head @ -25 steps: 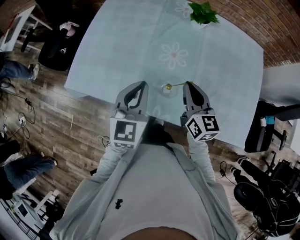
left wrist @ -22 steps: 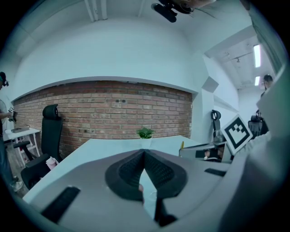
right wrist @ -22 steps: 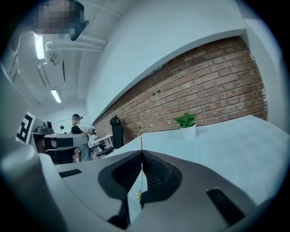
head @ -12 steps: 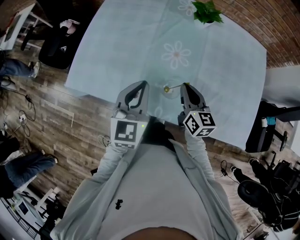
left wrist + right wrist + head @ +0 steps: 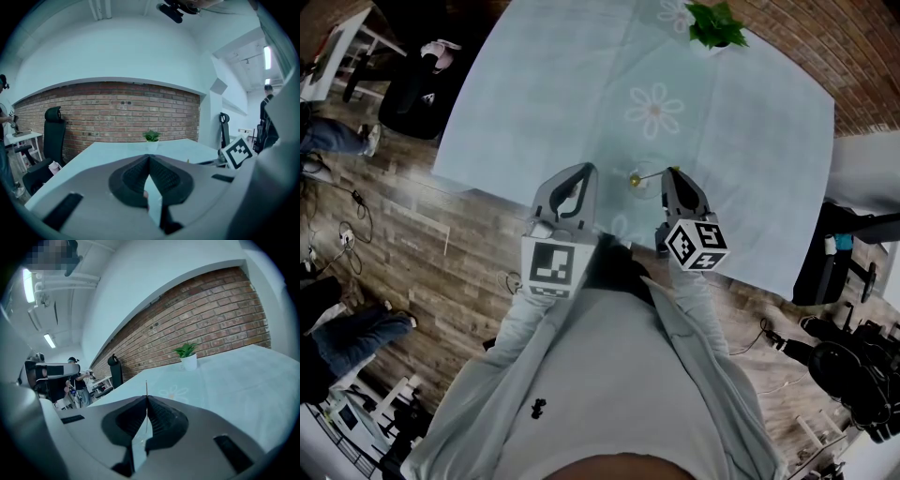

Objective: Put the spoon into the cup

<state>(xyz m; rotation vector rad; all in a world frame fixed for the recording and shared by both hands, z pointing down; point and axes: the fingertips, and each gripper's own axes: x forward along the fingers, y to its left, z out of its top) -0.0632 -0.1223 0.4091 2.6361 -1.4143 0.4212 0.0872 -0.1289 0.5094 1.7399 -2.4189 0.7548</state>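
A thin golden spoon lies nearly level above the table's near edge, with its handle end pinched in my right gripper, which is shut on it. The spoon's bowl hangs over a small clear glass cup that stands on the pale cloth. In the right gripper view only the spoon's thin handle pokes up past the closed jaws of the right gripper; the cup is hidden there. My left gripper hovers left of the cup, shut and empty, and its tips meet in the left gripper view.
The table wears a light cloth with a flower print. A potted plant stands at its far edge. Dark office chairs stand on the wood floor to the left, more gear to the right, and a brick wall lies behind.
My right gripper has sunk a little with the spoon and rolled slightly, bringing the spoon's bowl lower over the cup. The left gripper has stayed put.
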